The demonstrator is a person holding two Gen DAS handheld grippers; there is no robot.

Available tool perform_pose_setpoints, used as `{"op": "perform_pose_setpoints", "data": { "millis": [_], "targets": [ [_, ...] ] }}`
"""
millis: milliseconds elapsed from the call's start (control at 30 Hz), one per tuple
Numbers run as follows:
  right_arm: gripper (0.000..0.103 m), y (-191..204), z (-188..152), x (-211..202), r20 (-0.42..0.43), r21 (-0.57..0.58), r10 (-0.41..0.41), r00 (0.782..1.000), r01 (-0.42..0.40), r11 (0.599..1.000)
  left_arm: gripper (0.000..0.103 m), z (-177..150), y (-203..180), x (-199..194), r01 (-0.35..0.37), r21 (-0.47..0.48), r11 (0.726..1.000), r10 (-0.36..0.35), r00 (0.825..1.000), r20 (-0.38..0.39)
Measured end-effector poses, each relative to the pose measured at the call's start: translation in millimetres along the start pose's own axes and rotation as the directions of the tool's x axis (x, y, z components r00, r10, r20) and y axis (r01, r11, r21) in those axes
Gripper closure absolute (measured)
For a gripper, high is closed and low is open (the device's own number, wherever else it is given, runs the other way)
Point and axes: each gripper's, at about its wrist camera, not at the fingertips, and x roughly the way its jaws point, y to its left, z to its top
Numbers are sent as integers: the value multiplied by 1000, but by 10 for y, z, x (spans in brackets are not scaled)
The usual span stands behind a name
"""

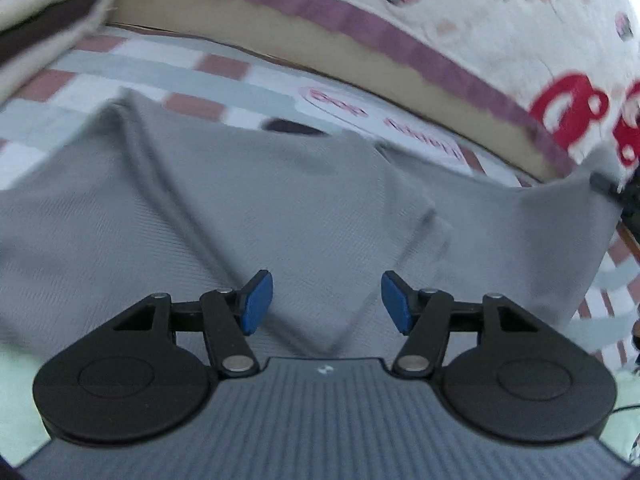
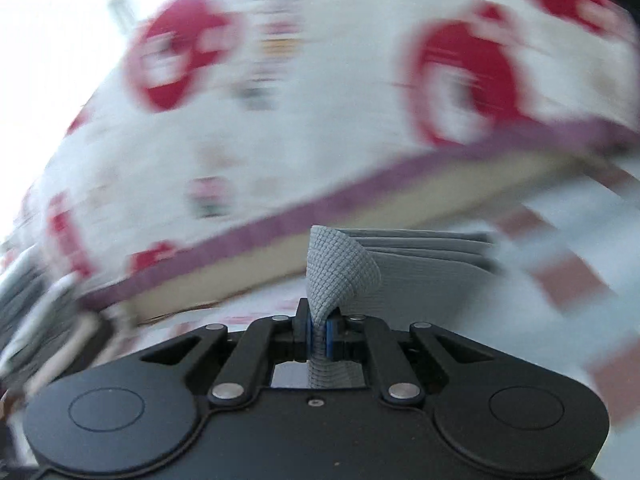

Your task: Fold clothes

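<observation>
Your left gripper (image 1: 327, 303): fingers spread, empty, above the grey knit garment (image 1: 248, 208) | your right gripper (image 2: 319, 334): clenched on its corner

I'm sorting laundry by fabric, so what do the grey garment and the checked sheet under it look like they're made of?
Grey garment: probably a knit, matte; a fine grid-like weave shows where the right claw pinches it. Checked sheet: looks like smooth printed woven cloth, pink and pale grey-blue squares; too blurred to be sure.

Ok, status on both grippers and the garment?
Left gripper open above grey garment, holding nothing. Right gripper shut on its edge. Nothing in the way.
</observation>
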Motion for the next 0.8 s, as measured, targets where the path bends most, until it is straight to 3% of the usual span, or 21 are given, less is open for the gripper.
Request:
{"op": "perform_pose_setpoints", "data": {
  "millis": [67,133,233,300,367,467,533,633,733,800],
  "targets": [
    [94,460,113,129,-22,-77,118,993,-120,990,44,49,157,-178,-41,0,999,41,999,28],
    [94,970,105,261,-60,-130,251,966,-257,958,43,72,332,-366,-86,26,996,85,995,47],
    [94,1679,-86,558,-172,-149,430,886,-455,878,41,4,576,-482,-207,101,973,210,978,-11],
    [94,2039,-329,796,-266,-151,496,827,-544,825,41,-107,740,-534,-237,124,964,239,971,-4],
    [94,2317,-726,1113,-388,-159,481,786,-571,805,41,-196,953,-608,-190,64,980,189,982,15],
    [94,2449,-1296,1501,-549,-150,381,744,-536,831,41,-263,1154,-671,-133,-14,991,133,990,45],
    [94,2477,-1513,1483,-584,-214,333,740,-536,817,41,-289,1212,-691,-113,-36,993,115,992,58],
    [94,2515,-1549,1394,-598,-251,321,734,-552,795,41,-290,1111,-669,-145,28,989,144,988,49],
    [93,2539,-1542,1337,-614,-258,322,721,-569,781,41,-293,1153,-706,-128,8,992,128,990,57],
    [86,2464,-1460,1324,-636,-156,375,675,-589,793,41,-296,1201,-753,-117,-9,993,117,990,78]
  ]
}}
